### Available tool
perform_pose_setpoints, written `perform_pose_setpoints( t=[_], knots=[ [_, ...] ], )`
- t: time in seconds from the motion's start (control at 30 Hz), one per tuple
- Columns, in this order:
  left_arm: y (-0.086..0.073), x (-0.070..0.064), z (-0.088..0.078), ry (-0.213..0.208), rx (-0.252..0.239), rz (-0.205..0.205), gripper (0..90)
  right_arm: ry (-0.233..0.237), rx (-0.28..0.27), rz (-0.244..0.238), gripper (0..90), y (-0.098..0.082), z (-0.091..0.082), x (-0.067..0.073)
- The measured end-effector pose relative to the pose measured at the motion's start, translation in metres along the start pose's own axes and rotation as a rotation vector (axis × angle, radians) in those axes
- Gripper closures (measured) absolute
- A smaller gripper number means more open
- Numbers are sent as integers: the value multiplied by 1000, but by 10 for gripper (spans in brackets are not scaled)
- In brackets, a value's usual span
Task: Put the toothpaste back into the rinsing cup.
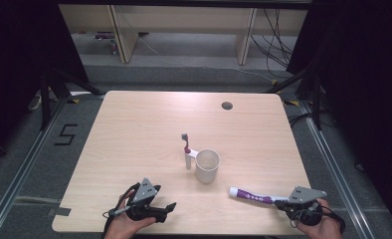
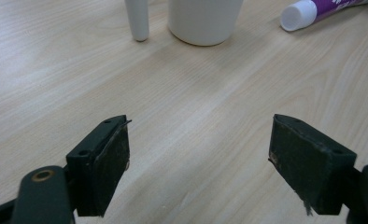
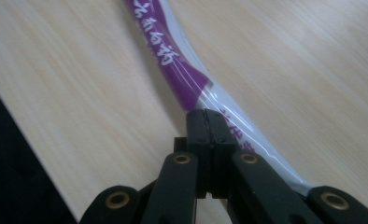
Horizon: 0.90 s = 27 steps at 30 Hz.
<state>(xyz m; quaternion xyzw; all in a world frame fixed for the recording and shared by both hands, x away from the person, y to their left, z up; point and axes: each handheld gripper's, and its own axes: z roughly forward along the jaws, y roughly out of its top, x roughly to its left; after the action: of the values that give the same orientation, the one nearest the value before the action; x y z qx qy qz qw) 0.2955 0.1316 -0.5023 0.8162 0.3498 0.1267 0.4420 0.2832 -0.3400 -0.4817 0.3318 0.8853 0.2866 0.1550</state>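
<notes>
Two hands enter from the bottom edge of the high view, each holding a set of tongs over a pale wooden bench (image 1: pixel 134 129), the largest thing in sight. On the near left edge of the bench, the left tongs (image 1: pixel 170 206) point right, along the near edge; in the left gripper view their two black jaws stand wide apart with bare wood between them. On the near right, the right tongs (image 1: pixel 279 202) are closed flat, jaw against jaw, at the tail end of a white and purple toothpaste tube (image 1: pixel 251 196). Whether they pinch the tube's crimped end or just sit over it is hard to tell from the right gripper view, where the tube (image 3: pixel 182 74) runs away from the jaws across the wood. It lies on its side, white cap pointing left towards the middle. Near the bench centre stands a white cup (image 1: pixel 207 166), upright. Just beside its left wall stands a toothbrush (image 1: pixel 187 151), white handle down, head up.
</notes>
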Motion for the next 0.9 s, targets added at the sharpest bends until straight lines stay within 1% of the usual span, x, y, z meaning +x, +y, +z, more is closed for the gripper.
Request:
perform_pose_setpoints(
  t=[0.03, 0.07, 0.1, 0.13, 0.17, 0.2, 0.23, 0.3, 0.37, 0.4, 0.43, 0.47, 0.5, 0.53, 0.57, 0.6, 0.63, 0.67, 0.7, 0.73, 0.77, 0.8, 0.87, 0.9],
  knots=[
    [0, 0, 0, 0, 4, 5, 200, -6, -3, -13, 900, 1, 1, -4],
    [0, 0, 0, -2, 6, 7, 201, -14, 2, 10, 900, 2, 2, -4],
    [0, 0, 0, -2, 5, 7, 200, -22, -10, -1, 900, 3, 4, -7],
    [0, 0, 0, 0, 1, 3, 201, -24, -9, -9, 900, 4, 4, -11],
    [0, 0, 0, 1, 0, 4, 202, -29, 3, 12, 900, 5, 5, -12],
    [0, -1, 0, 0, -4, -2, 201, -34, 7, 23, 900, 6, 7, -13],
    [0, 0, 0, -3, 3, 10, 201, -42, 11, 26, 900, 8, 8, -15],
    [0, 0, 0, 5, 3, 7, 202, -51, 12, 24, 900, 10, 11, -22],
    [0, 0, 0, 0, -1, 2, 202, -57, 11, 39, 900, 13, 14, -26],
    [0, -1, 0, -1, -3, -1, 202, -69, -7, 33, 900, 15, 17, -29],
    [0, -1, 0, -2, -2, -2, 202, -62, 11, 28, 900, 18, 17, -32],
    [0, -1, 1, -2, -6, -3, 202, -66, 2, 20, 900, 20, 19, -35],
    [0, 0, 0, 0, 0, 2, 202, -72, -5, 34, 900, 22, 23, -36],
    [0, -1, 1, -1, -6, -5, 202, -68, 17, 44, 900, 25, 24, -37],
    [0, -1, 1, -1, -4, -3, 202, -76, 14, 27, 900, 28, 26, -40],
    [0, -1, 0, -2, -2, -1, 202, -78, 20, 29, 900, 30, 28, -42],
    [0, -1, 0, -1, -2, -1, 202, -82, 9, 33, 900, 32, 31, -44],
    [0, -1, 1, -2, -6, -4, 202, -80, 28, 28, 900, 35, 32, -47],
    [0, -1, 1, 0, -6, -7, 202, -80, 19, 38, 900, 37, 35, -49],
    [0, -1, 1, -1, -6, -6, 202, -79, 20, 36, 900, 39, 37, -51],
    [0, -1, 0, -1, 0, -1, 202, -91, 2, 31, 900, 40, 40, -53],
    [0, -1, 0, -2, 0, 0, 202, -87, 13, 55, 900, 42, 42, -52],
    [0, -1, 1, -2, -8, -8, 202, -91, 6, 38, 900, 46, 45, -57],
    [0, -1, 2, -2, -8, -11, 202, -82, 19, 29, 900, 49, 46, -59]
  ],
)
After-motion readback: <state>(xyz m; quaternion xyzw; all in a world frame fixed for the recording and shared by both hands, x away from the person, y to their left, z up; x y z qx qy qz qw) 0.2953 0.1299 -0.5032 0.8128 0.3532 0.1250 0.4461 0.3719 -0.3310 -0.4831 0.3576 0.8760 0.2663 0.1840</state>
